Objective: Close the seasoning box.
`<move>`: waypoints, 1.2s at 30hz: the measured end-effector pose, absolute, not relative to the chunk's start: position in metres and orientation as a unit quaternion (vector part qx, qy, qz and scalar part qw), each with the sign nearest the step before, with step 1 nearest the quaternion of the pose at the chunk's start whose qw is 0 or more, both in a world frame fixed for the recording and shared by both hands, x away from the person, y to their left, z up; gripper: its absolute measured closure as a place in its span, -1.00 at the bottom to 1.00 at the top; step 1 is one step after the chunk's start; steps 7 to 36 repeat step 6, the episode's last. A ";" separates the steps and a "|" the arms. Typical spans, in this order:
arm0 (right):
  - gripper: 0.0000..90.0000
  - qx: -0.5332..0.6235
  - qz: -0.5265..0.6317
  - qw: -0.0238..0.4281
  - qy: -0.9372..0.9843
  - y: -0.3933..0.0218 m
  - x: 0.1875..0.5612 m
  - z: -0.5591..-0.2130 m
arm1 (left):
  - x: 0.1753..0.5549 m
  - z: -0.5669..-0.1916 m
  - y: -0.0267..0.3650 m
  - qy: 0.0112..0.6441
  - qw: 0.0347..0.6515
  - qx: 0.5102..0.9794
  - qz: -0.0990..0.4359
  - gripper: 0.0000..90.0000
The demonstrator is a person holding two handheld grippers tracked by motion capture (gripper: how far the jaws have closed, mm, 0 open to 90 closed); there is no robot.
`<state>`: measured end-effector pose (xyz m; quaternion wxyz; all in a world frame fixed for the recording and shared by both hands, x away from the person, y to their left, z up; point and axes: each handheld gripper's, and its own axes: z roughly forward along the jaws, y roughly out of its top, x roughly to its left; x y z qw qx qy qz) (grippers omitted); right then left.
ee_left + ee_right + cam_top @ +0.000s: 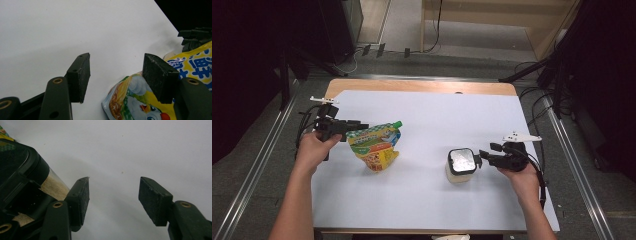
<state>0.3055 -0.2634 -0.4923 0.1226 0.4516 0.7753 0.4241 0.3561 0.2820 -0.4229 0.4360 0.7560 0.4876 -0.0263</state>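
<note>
White paper covers the worktop (pixel 427 200), and both hands are in close. Left hand-held gripper (pixel 354 129) sits at the left side, its jaws standing apart with nothing clamped; in the left gripper view the colourful snack pouch (pixel 140 100) lies just beyond and to one side of the gap, its corner beside one pad, not pinched. From the high view the pouch (pixel 376 145) lies left of centre, green cap pointing toward the far edge. Over on the right, the right hand-held gripper (pixel 479 159) is right beside the black-lidded jar (pixel 461 165), jaws parted, bare paper between them. In the right gripper view the jar (pixel 53 186) stands just outside one pad, pale contents showing through its clear wall.
</note>
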 end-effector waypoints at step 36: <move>-0.07 0.453 0.422 0.125 0.776 -0.263 0.306 -0.493 | 0.358 -0.426 0.285 0.476 0.434 0.765 -0.020 -0.10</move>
